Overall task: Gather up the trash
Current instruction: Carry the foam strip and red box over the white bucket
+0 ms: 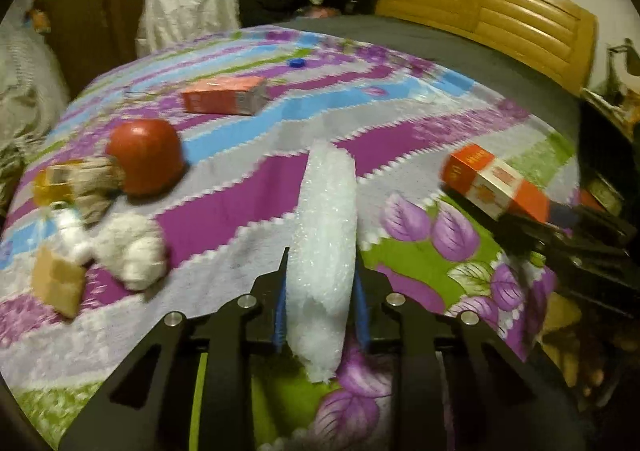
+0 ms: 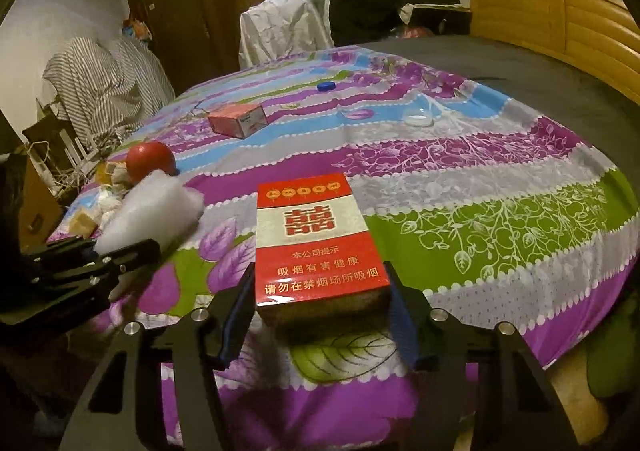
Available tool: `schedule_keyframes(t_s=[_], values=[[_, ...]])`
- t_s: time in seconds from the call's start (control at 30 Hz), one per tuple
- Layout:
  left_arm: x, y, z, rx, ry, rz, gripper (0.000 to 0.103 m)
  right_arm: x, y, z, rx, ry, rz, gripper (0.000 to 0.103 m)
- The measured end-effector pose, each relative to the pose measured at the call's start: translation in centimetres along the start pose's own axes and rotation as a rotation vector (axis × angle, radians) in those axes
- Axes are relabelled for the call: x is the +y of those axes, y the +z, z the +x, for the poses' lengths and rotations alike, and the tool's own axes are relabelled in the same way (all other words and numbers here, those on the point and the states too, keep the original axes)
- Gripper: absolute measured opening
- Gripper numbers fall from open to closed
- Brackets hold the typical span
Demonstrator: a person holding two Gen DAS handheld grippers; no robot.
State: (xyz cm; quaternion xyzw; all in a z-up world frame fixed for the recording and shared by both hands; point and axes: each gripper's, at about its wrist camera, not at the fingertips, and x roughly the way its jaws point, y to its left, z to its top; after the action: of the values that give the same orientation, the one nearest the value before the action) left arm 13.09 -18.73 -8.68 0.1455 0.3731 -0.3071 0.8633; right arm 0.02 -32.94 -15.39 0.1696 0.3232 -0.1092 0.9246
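Left wrist: fingers [image 1: 320, 291] clenched on white bubble wrap [image 1: 326, 235] (crumpled), right's grasping red carton [image 2: 318, 247].

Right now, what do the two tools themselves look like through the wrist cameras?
Both match: the left tool and right tool have matte black angular fingers with cut-out slots, round silver bolt heads and blue pads inside the tips. No cables, markings or sleeves show.

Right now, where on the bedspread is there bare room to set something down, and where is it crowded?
Bare: the wide stretch of bedspread between the red cigarette box in the right gripper and the wooden headboard, apart from a clear lid. Crowded: the corner around the red apple, tissue wads and cardboard scraps.
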Motion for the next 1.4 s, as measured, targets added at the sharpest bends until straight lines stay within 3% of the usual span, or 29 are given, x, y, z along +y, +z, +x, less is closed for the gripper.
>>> schedule_keyframes(t_s=[0.33,0.63,0.97,1.4], values=[[3.5,0.0,-5.4,-0.006,0.266,-0.149,0.024,3.4,1.1,-1.8,-0.003,0.118,-0.02,0.061],[9.3,-1.7,-12.9,-0.071,0.489,-0.266,0.024,13.1,4.0,-4.1,-0.043,0.257,-0.203,0.061],[18.6,-6.0,-22.0,-0.133,0.689,-0.454,0.024,31.2,7.1,-5.5,-0.029,0.489,-0.44,0.061],[29.5,-14.1,-31.0,-0.117,0.913,-0.684,0.024,53.7,4.7,-7.0,0.075,0.697,-0.661,0.061]])
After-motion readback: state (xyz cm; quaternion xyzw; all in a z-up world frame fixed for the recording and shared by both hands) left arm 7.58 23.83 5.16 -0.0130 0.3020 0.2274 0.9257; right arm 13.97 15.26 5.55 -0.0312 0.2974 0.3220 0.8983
